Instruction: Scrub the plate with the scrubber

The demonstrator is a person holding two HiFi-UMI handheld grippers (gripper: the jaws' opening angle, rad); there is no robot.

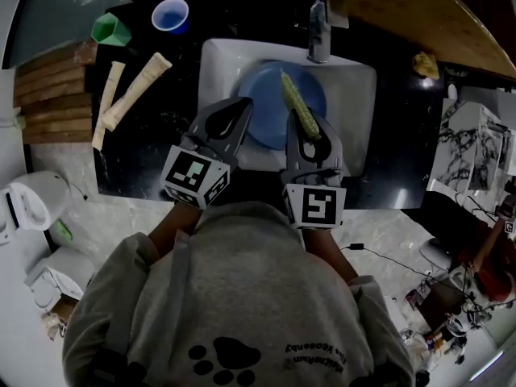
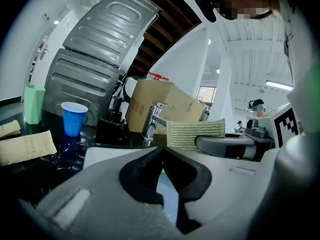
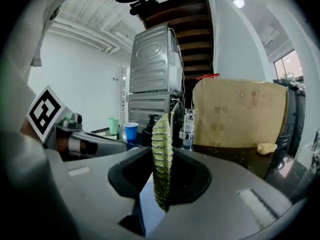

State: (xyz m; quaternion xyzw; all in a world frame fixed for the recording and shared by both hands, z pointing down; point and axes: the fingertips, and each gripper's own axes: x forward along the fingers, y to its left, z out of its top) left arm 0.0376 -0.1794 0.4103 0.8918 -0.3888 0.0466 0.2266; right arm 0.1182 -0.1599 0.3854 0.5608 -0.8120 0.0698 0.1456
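A blue plate [image 1: 270, 95] lies in the white sink [image 1: 355, 95]. My right gripper [image 1: 310, 132] is shut on a yellow-green scrubber [image 1: 297, 106], which stands on edge between the jaws [image 3: 162, 149] and sticks out over the plate. My left gripper [image 1: 240, 110] hovers over the plate's near left part, shut with nothing in it [image 2: 162, 156]. In the left gripper view the scrubber [image 2: 196, 134] shows flat-on to the right, held by the right gripper's fingers [image 2: 235, 146]. The two grippers sit side by side above the sink's front half.
The faucet [image 1: 319, 31] stands at the sink's back rim. A blue cup [image 1: 170, 14], a green cup [image 1: 111, 29] and two long wrapped packs [image 1: 137, 87] lie on the dark counter to the left. A yellow sponge [image 1: 426, 64] sits to the right.
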